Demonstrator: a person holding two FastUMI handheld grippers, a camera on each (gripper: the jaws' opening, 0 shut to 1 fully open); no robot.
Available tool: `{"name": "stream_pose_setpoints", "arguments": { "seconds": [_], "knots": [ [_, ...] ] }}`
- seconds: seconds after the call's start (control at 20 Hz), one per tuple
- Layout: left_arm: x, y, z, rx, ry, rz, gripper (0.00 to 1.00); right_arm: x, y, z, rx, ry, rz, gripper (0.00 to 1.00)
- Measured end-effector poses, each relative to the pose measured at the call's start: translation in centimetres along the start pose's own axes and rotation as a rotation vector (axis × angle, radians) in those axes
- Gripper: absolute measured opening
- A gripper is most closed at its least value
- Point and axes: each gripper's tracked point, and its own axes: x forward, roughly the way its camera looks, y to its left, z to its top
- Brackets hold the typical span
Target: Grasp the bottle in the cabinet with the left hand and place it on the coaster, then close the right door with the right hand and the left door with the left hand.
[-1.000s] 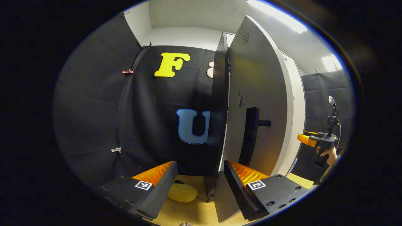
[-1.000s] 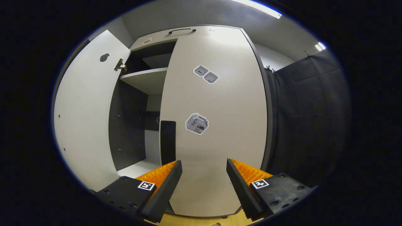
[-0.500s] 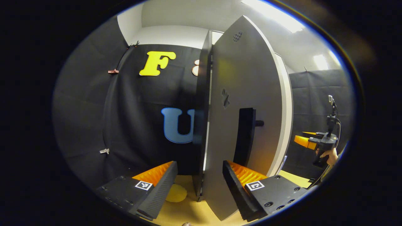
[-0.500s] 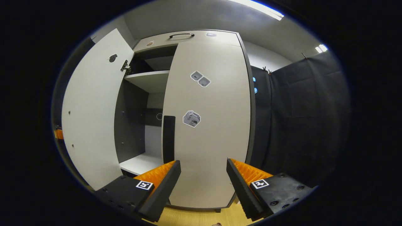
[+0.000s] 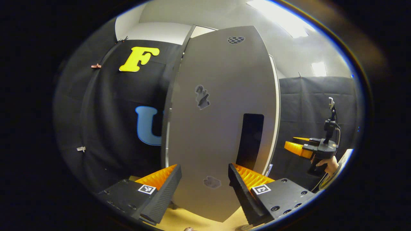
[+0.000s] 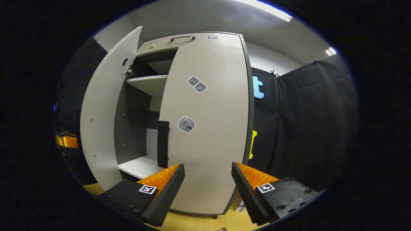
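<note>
In the left gripper view the grey outer face of the cabinet's left door (image 5: 218,128) stands close ahead, its black handle (image 5: 249,141) at the right edge. My left gripper (image 5: 204,166) is open right in front of that door, with nothing between its fingers. In the right gripper view the right door (image 6: 212,134) lies shut against the cabinet, and the left door (image 6: 99,122) stands partly open. My right gripper (image 6: 208,165) is open and held back from the right door. The right gripper (image 5: 301,149) also appears far right in the left gripper view, held by a hand (image 5: 327,165).
Through the gap I see the cabinet's upper shelf (image 6: 147,83) and white bottom shelf (image 6: 138,166). A black handle (image 6: 163,144) sits on the right door's edge. Wooden tabletop (image 6: 199,223) runs under the cabinet. Black cloth walls stand on both sides.
The left door has swung from edge-on to broadside before my left gripper, narrowing the opening. The yellow coaster has left the left gripper view. My right gripper has drawn back from the shut right door.
</note>
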Motion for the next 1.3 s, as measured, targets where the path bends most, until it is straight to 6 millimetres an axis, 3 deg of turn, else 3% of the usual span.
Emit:
{"name": "stream_pose_setpoints", "arguments": {
  "seconds": [0.1, 0.25, 0.4, 0.5, 0.7, 0.75, 0.9, 1.0, 1.05, 1.3],
  "knots": [
    [1.9, -1.7, 0.2, -0.003, -0.015, -0.024, 0.94, 0.0, -0.8, -0.3, 0.006, 0.004, 0.004, 0.97],
    [3.7, -2.4, 0.4, 0.029, -0.009, 0.004, 0.93, -0.2, -2.2, -0.3, 0.016, 0.007, 0.01, 0.97],
    [3.0, -2.3, 0.4, 0.058, 0.004, 0.031, 0.92, -0.5, -3.4, -0.5, 0.031, 0.012, 0.021, 0.97],
    [1.9, -2.9, 0.8, 0.081, 0.014, 0.048, 0.98, -0.5, -3.1, -0.6, 0.044, 0.017, 0.045, 0.97],
    [-0.6, -5.8, 1.0, 0.134, 0.011, 0.067, 0.91, -0.9, -1.4, 0.0, 0.06, 0.001, 0.097, 0.97],
    [-0.8, -6.4, 1.1, 0.13, 0.005, 0.065, 0.94, -1.0, -0.8, 0.3, 0.069, -0.002, 0.109, 0.97],
    [-0.8, -8.0, 1.4, 0.105, -0.012, 0.054, 0.92, -1.8, 0.3, 0.7, 0.079, -0.01, 0.13, 0.97],
    [-0.8, -8.2, 1.7, 0.11, -0.021, 0.071, 0.92, -2.3, 0.7, 1.0, 0.069, -0.016, 0.127, 0.97],
    [-0.7, -8.1, 1.9, 0.112, -0.028, 0.082, 0.97, -2.7, 0.8, 1.2, 0.07, -0.017, 0.126, 0.97],
    [-0.7, -8.2, 1.7, 0.114, -0.03, 0.107, 0.92, -3.9, 0.7, 1.6, 0.082, -0.018, 0.11, 0.97]
  ]
}}
